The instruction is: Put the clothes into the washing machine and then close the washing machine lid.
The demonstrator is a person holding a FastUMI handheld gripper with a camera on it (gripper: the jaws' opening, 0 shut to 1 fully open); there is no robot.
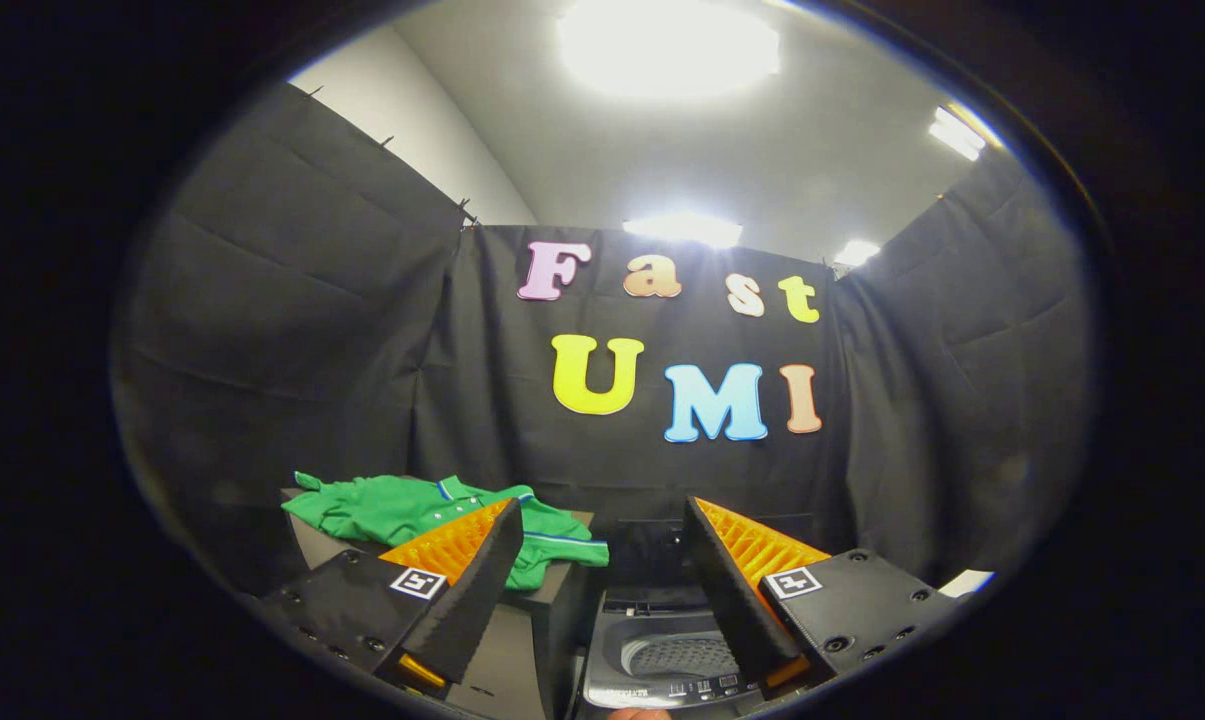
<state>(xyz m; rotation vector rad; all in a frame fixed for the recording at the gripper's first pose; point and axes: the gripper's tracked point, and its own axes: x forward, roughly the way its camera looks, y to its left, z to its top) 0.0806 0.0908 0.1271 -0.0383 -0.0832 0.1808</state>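
A green shirt [412,508] with blue and white trim lies crumpled on a dark stand [522,640], beyond my left finger. To its right and lower down stands the washing machine [652,660], its lid raised at the back and its drum [677,655] showing between my fingers. My gripper [602,515] is held above both, open, with a wide gap and nothing between the fingers.
Black cloth walls close the booth behind and on both sides. The stand's right edge meets the machine's left side. A small pale object [965,582] lies beyond my right finger. A fingertip [638,713] of a person shows in front of the machine's control panel.
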